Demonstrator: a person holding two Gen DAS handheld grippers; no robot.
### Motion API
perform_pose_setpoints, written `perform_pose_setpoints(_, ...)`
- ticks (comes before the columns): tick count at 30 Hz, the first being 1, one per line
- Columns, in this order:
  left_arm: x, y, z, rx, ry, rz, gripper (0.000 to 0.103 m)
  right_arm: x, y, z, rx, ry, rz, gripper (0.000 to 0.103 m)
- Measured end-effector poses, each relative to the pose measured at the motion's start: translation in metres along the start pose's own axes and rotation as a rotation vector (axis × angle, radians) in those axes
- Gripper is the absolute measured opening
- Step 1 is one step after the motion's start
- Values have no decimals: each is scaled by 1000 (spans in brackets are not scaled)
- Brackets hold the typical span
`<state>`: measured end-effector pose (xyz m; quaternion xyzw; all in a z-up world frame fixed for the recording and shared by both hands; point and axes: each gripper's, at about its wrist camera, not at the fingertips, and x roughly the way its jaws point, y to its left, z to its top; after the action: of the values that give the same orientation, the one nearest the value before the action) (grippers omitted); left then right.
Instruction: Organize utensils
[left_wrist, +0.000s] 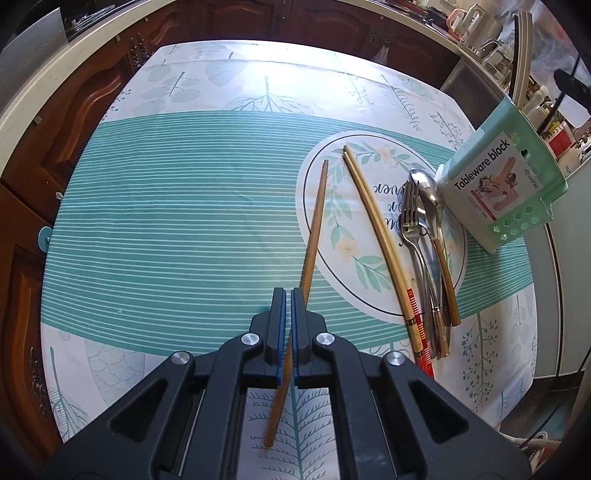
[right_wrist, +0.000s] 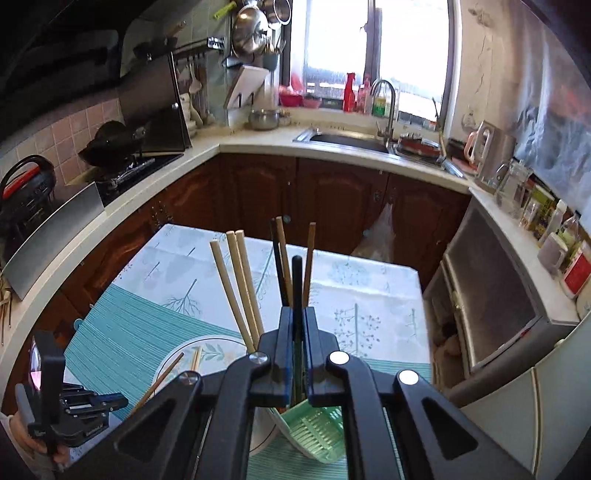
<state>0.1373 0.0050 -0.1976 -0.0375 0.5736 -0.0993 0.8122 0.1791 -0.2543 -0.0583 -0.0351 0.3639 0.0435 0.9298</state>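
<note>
Leaf-print tablecloth (left_wrist: 184, 206), slim wooden chopstick (left_wrist: 316, 225)

Table (left_wrist: 184, 240), leaf-print cloth: chopstick pair (left_wrist: 373, 221), fork (left_wrist: 412, 221), spoon (left_wrist: 430, 199), holder (left_wrist: 506, 188).

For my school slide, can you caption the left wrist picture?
Left gripper jaws shut on brown chopstick, beside tableware block.

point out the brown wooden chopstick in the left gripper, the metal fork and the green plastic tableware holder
brown wooden chopstick (left_wrist: 317, 218): left wrist view, mid-shaft ahead of the shut gripper
metal fork (left_wrist: 409, 214): left wrist view, base of the tines
green plastic tableware holder (left_wrist: 476, 218): left wrist view, pale front wall
</note>
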Motion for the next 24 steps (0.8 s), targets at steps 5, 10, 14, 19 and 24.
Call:
perform_pose_setpoints(5,-2,2,2,-2,-4,3,11,4,-3,7,73,-23,77,10)
perform_pose_setpoints(10,-4,0,5,2,-23,0,26,-7,5,11,64,-69,121,20)
perform_pose_setpoints(14,-2,-4,9,20,-22,6,26,-20,17,7,27,-99,135,20)
perform_pose_setpoints(19,5,-13,15,67,7,5,26,-29,32,-2,-16,-99,167,20)
perform_pose_setpoints(24,17,-22,21,107,74,21,26,-19,47,-21,-33,-20,208,20)
